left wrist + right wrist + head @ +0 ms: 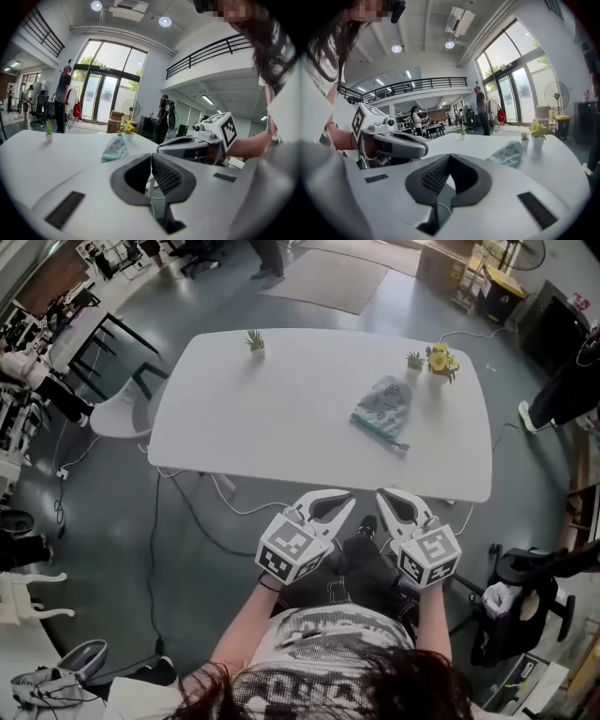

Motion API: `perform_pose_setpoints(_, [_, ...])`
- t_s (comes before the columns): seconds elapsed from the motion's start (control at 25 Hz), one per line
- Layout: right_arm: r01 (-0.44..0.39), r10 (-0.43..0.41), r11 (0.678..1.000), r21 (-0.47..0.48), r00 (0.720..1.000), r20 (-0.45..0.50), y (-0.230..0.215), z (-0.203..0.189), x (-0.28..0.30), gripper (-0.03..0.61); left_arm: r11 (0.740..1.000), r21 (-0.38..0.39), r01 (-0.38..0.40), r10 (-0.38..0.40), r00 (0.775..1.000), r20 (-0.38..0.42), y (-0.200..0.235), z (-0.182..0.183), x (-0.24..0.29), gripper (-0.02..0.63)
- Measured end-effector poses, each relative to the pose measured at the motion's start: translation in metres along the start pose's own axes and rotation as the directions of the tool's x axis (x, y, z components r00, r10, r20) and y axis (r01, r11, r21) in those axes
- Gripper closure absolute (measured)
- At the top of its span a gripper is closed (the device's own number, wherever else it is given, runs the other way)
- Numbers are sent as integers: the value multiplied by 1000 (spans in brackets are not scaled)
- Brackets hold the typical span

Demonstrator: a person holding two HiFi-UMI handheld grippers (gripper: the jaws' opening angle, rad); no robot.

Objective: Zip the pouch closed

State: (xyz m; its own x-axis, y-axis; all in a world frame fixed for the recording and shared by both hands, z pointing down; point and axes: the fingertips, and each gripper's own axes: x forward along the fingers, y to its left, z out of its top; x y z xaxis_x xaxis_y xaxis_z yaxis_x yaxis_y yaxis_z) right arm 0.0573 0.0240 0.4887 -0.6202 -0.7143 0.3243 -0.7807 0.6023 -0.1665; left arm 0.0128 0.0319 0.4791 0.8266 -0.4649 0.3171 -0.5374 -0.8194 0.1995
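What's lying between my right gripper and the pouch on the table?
Nothing: only bare white table separates the right gripper from the pouch, clearest in the head view.

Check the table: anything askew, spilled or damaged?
Nothing stands out. The pouch lies on the table near the yellow flower pot and small plant, both upright. No spill. The left gripper and right gripper are shut, empty, short of the table.

One table point(281, 399), one pouch point(382, 404), three potted plants point(255, 340) point(415, 361) point(441, 360), two grippers point(348, 501) point(381, 494)
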Motion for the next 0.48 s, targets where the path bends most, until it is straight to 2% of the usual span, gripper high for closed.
perform_pose_setpoints(0.48, [-6,6,1000,-9,1000,-14,-8,1,-1,583,1000,8,24,-24,1000,-5,-8,3,11,600])
